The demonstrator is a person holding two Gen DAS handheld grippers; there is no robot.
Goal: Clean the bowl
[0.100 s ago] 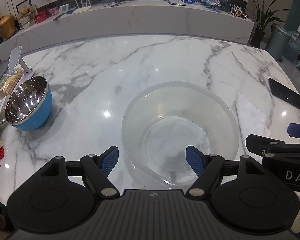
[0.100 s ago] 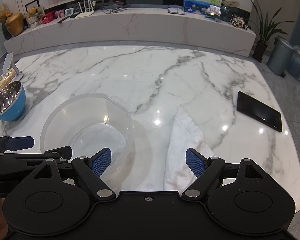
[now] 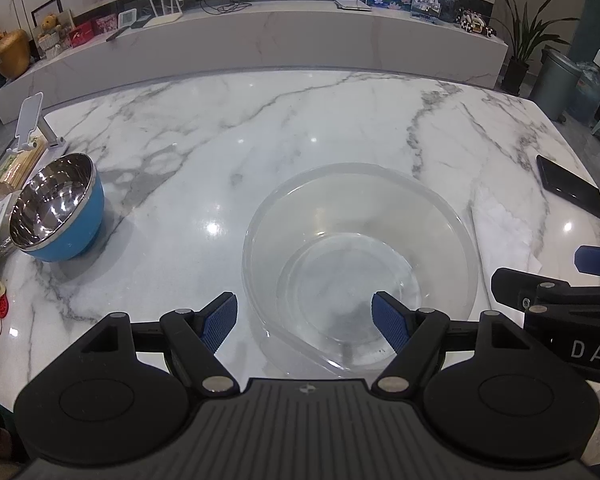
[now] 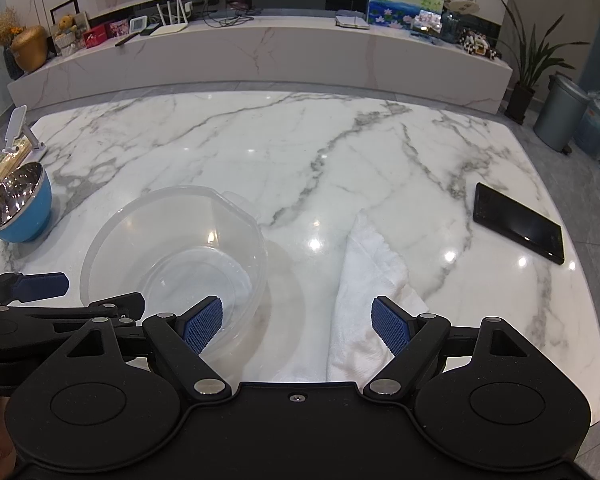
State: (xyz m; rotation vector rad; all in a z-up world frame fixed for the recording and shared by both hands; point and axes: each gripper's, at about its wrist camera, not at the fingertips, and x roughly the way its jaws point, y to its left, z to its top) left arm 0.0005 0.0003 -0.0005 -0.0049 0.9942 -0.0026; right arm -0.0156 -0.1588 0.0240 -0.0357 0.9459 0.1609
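A large clear plastic bowl (image 3: 360, 256) stands upright on the marble table (image 3: 300, 128), also seen in the right wrist view as the clear bowl (image 4: 172, 248). My left gripper (image 3: 305, 322) hovers open over the bowl's near rim, nothing between its blue pads. A folded white cloth (image 4: 368, 280) lies flat just right of the bowl; in the left wrist view the cloth (image 3: 500, 224) shows beside the bowl. My right gripper (image 4: 298, 324) is open above the gap between bowl and cloth, its right pad over the cloth's near end.
A blue bowl with a steel lining (image 3: 56, 208) sits at the table's left edge, next to a white phone stand (image 3: 32, 120) and a bundle of sticks. A black tablet (image 4: 518, 224) lies at the right. A low marble cabinet runs behind the table.
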